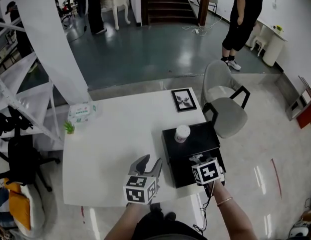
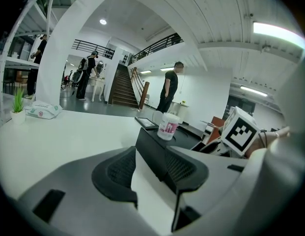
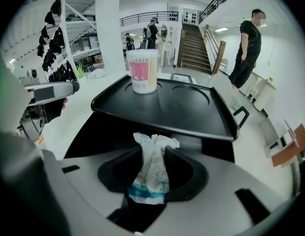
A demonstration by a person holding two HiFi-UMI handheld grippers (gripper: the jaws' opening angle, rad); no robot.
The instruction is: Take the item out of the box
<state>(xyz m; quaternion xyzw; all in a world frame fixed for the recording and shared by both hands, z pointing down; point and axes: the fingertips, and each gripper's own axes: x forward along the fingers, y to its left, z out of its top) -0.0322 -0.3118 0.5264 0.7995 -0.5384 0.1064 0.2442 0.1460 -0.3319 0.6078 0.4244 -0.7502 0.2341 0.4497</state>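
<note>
The white table (image 1: 115, 139) lies bare across its middle and near left, open for passage. The black box (image 1: 188, 156) fills the near right, with a cup (image 1: 182, 133) standing on top. Beyond it lies a picture frame (image 1: 184, 100). A wipes pack (image 1: 81, 112) and a small plant (image 1: 69, 128) sit at the far left.

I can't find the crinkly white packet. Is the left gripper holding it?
No, the left gripper has nothing between its open jaws; the white packet is pinched in the right gripper.

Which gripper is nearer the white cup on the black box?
Right. The right gripper is at the near edge of the box, close to the cup; the left gripper hangs over the table beside the box.
</note>
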